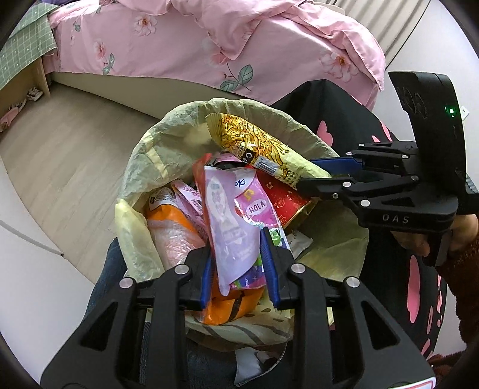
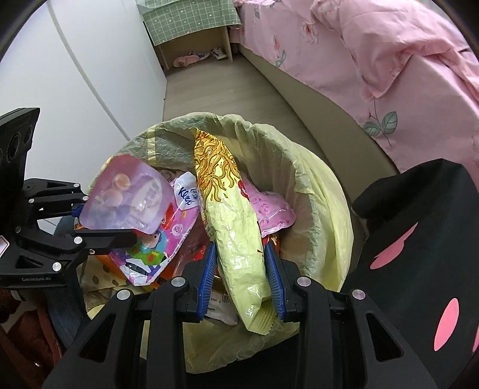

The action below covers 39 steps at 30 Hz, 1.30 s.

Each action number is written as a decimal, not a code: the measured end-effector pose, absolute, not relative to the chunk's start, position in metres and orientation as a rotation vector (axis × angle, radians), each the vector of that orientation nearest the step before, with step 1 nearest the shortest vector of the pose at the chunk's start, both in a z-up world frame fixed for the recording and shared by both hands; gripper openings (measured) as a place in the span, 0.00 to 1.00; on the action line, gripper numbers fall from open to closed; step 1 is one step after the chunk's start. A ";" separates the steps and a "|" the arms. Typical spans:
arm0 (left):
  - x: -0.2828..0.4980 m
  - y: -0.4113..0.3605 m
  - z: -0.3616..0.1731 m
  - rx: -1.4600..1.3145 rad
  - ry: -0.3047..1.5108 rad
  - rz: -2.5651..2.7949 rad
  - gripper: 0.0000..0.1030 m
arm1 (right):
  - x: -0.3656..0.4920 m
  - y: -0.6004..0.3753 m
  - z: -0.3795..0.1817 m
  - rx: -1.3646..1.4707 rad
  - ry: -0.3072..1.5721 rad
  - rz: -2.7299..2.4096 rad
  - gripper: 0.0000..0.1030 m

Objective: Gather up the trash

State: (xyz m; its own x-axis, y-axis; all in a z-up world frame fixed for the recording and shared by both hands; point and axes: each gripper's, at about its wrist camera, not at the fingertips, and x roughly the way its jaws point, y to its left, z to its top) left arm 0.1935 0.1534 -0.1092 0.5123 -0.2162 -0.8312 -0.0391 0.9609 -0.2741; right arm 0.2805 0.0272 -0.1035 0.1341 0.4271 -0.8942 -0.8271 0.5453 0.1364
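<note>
A bin lined with a pale yellow bag (image 1: 143,155) (image 2: 323,191) holds several snack wrappers. My left gripper (image 1: 239,269) is shut on a lilac pouch (image 1: 224,215) together with a pink "HOLA" wrapper (image 1: 257,206), held over the bin; it shows at the left in the right wrist view (image 2: 98,221), with the pouch (image 2: 131,197). My right gripper (image 2: 241,278) is shut on a yellow noodle packet (image 2: 233,221) above the bin; in the left wrist view it (image 1: 317,176) comes in from the right holding that packet (image 1: 254,140).
A bed with a pink floral duvet (image 1: 209,39) (image 2: 389,59) stands behind the bin. A black stool with pink spots (image 2: 419,245) (image 1: 344,119) is right beside the bin. A green-covered side table (image 2: 191,27) with slippers under it stands far off on the wood floor (image 1: 69,158).
</note>
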 end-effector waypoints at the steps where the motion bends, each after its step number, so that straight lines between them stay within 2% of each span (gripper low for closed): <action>1: 0.193 0.153 -0.109 -0.272 1.030 -0.108 0.26 | 0.281 0.027 -0.103 -0.445 1.096 0.953 0.31; 12: 0.188 0.157 -0.103 -0.301 1.008 -0.135 0.27 | 0.271 0.017 -0.092 -0.411 1.065 0.941 0.33; 18: 0.175 0.161 -0.085 -0.338 0.958 -0.161 0.50 | 0.260 0.004 -0.082 -0.394 1.036 0.917 0.42; 21: 0.167 0.163 -0.072 -0.327 0.927 -0.136 0.56 | 0.251 -0.010 -0.067 -0.349 0.998 0.879 0.44; 22: 0.165 0.162 -0.068 -0.320 0.918 -0.123 0.60 | 0.248 -0.016 -0.061 -0.329 0.981 0.873 0.44; 23: 0.162 0.161 -0.063 -0.313 0.904 -0.109 0.70 | 0.241 -0.024 -0.052 -0.300 0.953 0.863 0.44; 24: 0.158 0.159 -0.057 -0.306 0.882 -0.099 0.75 | 0.234 -0.033 -0.043 -0.276 0.923 0.847 0.45; 26: 0.148 0.153 -0.044 -0.289 0.840 -0.077 0.75 | 0.217 -0.049 -0.027 -0.246 0.865 0.806 0.45; 30: 0.125 0.134 -0.025 -0.279 0.764 -0.063 0.85 | 0.173 -0.088 -0.002 -0.196 0.768 0.726 0.45; 39: 0.059 0.064 0.008 -0.224 0.643 -0.081 0.85 | 0.080 -0.172 0.013 -0.088 0.707 0.498 0.45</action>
State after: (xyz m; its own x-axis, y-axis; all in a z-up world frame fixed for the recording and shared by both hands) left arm 0.0589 0.0640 0.0079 0.7983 -0.1441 -0.5848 0.0056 0.9727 -0.2320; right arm 0.0800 -0.1721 0.0126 0.6489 0.4086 -0.6419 -0.4672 0.8798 0.0877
